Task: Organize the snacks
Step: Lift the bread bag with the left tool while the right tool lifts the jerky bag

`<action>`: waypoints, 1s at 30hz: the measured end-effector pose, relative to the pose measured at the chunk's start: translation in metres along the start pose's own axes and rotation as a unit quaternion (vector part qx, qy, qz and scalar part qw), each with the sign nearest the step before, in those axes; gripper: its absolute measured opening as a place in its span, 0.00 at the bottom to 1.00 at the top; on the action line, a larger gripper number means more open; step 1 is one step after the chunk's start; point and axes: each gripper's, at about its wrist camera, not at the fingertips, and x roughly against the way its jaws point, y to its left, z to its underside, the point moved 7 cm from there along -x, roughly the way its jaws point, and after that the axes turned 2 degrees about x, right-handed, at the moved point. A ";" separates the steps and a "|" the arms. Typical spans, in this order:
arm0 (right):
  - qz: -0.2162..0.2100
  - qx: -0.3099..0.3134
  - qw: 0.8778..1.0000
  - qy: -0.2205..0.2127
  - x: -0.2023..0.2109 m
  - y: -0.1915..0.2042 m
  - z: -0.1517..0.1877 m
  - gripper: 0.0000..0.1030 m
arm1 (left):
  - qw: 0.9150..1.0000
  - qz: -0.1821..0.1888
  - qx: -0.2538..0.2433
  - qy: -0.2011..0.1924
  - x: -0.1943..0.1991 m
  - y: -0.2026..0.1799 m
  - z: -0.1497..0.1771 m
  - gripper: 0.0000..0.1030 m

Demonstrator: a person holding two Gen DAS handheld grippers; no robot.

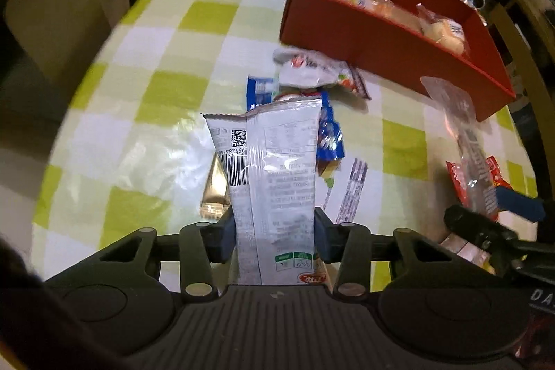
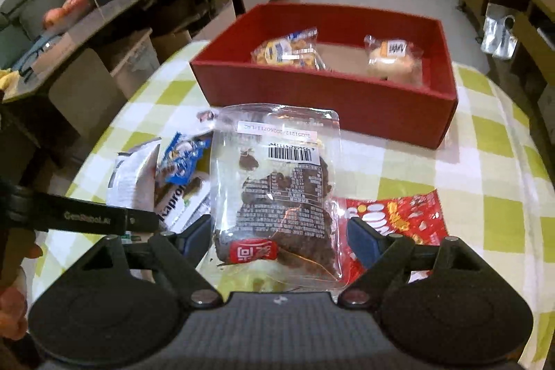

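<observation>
Both hands are loaded. The left gripper [image 1: 275, 231] is clamped on a white pouch [image 1: 270, 169] — pads pinch its lower part from both sides, and the rest stands up past the fingertips over the checked table [image 1: 138, 113]. The right gripper [image 2: 279, 236] carries a clear packet [image 2: 277, 182] of dark snack. Its left pad touches the packet's edge; the right pad looks just clear of the film, though the view is blurred there. The packet sits off the table, so I judge it gripped, loosely.

Handling: both are light, soft film bags — slippery and crushable, contents likely brittle. Best taken by a sealed end or flat side, not across the bulge. The clear packet may slide out if the wrist tips.

The red box [image 2: 322, 92] sits just beyond on the table, two wrapped snacks already inside. Loose packs [image 1: 312, 75] lie between the grippers and the box; a red wrapper [image 2: 399, 214] lies under the right jaws.
</observation>
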 end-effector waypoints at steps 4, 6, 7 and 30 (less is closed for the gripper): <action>0.002 0.006 1.000 -0.014 0.007 0.003 -0.005 0.86 | 0.999 -0.005 -0.028 -0.033 0.018 -0.013 -0.005 0.50; 0.004 0.011 1.000 -0.021 0.010 0.005 -0.008 0.86 | 0.997 -0.016 -0.046 -0.060 0.028 -0.020 -0.009 0.50; 0.008 0.015 1.000 -0.026 0.011 0.006 -0.010 0.86 | 0.996 -0.024 -0.054 -0.071 0.031 -0.023 -0.011 0.50; 0.035 0.013 0.994 -0.100 0.035 0.000 -0.046 0.86 | 0.984 -0.057 -0.083 -0.150 0.048 -0.057 -0.042 0.50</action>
